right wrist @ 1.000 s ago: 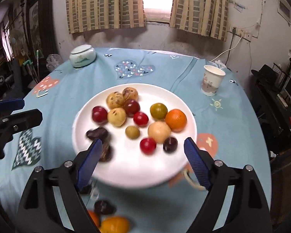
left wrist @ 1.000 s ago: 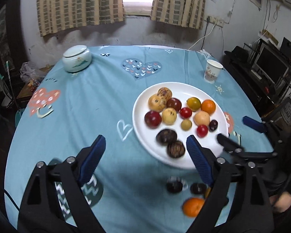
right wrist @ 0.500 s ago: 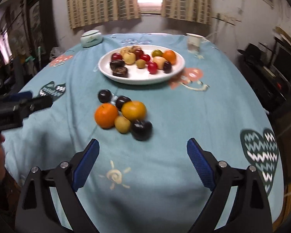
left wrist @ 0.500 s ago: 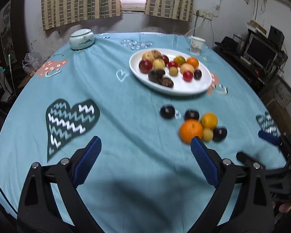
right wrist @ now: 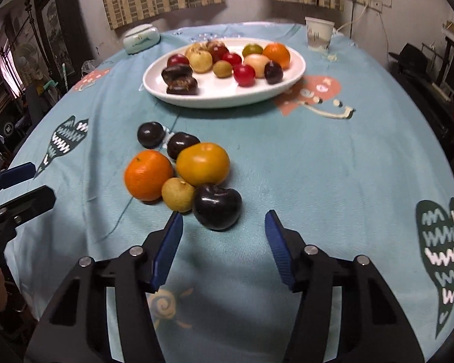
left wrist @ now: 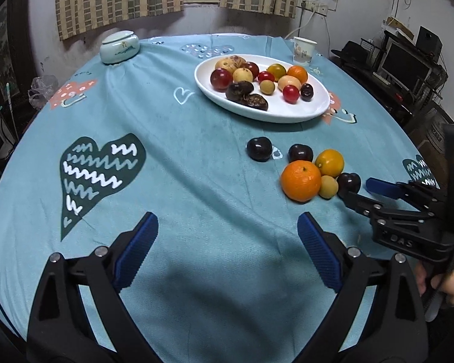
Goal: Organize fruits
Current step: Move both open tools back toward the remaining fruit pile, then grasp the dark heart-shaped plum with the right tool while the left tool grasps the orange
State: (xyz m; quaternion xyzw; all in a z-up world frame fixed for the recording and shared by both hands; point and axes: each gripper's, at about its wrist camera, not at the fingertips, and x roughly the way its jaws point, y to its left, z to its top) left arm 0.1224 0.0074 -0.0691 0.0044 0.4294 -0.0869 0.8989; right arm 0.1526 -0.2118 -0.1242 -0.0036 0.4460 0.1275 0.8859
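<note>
Tablecloth (left wrist: 196, 181), teal with heart prints, carries a white plate (right wrist: 227, 96) of fruit at its far side. Nearer us, six loose fruits cluster. Our right gripper (right wrist: 224, 236), jaws just narrowed yet gripping nothing, sits just behind the dark plum (right wrist: 216, 205). Our left gripper (left wrist: 227, 239) stands spread wide over bare cloth.
</note>
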